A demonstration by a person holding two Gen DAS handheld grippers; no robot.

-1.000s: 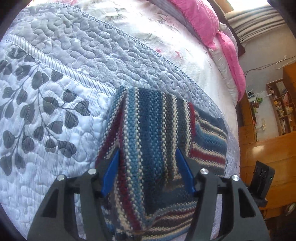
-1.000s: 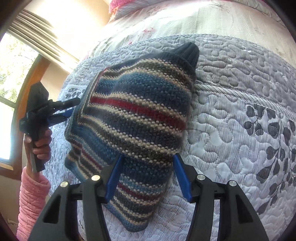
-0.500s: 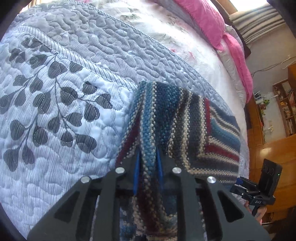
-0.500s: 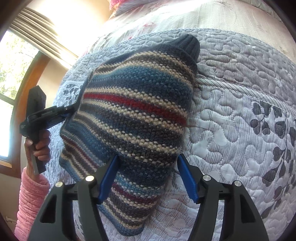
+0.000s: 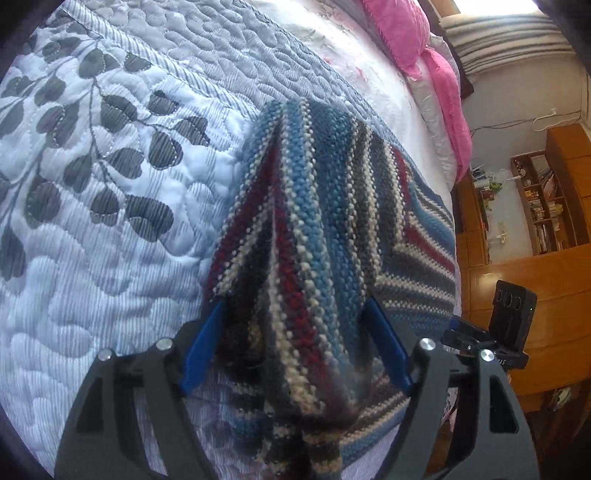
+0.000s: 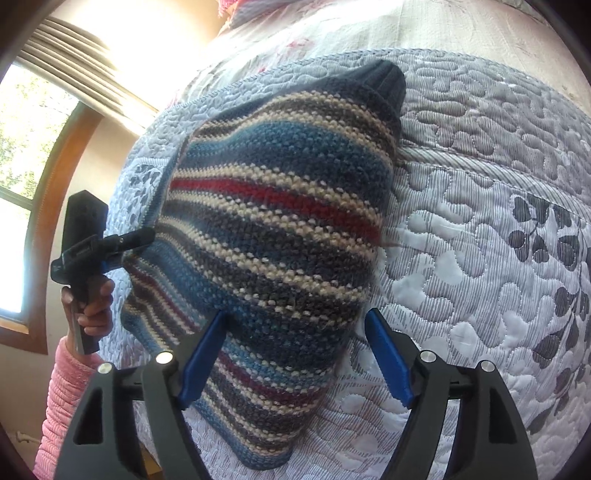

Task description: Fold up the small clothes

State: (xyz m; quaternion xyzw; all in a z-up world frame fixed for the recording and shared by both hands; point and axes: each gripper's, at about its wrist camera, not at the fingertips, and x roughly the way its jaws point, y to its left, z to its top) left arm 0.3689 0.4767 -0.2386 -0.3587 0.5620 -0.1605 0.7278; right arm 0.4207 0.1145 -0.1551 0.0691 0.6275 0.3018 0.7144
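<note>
Since half a second ago our left hand-held gripper (image 5: 293, 341) has spread its blue fingers (image 5: 202, 347) wide again, after being pinched tight on a ridge of the striped sweater (image 5: 314, 229). Now a bunched fold of the knit rises between the parted fingers, and we cannot tell whether either pad still touches it. Our right hand-held gripper (image 6: 295, 349) is open as well, its left finger lying over the sweater's near corner and its right finger over the bare quilt (image 6: 480, 258). From this side the sweater (image 6: 273, 229) lies partly folded on the bed, its dark ribbed cuff (image 6: 384, 85) at the far end. Beyond the left finger we see the other hand-held gripper at the sweater's left edge, held by a hand (image 6: 90, 306) in a pink sleeve (image 6: 59, 398). Far ahead of the left hand-held gripper a pink pillow (image 5: 402, 33) sits at the head of the bed.
</note>
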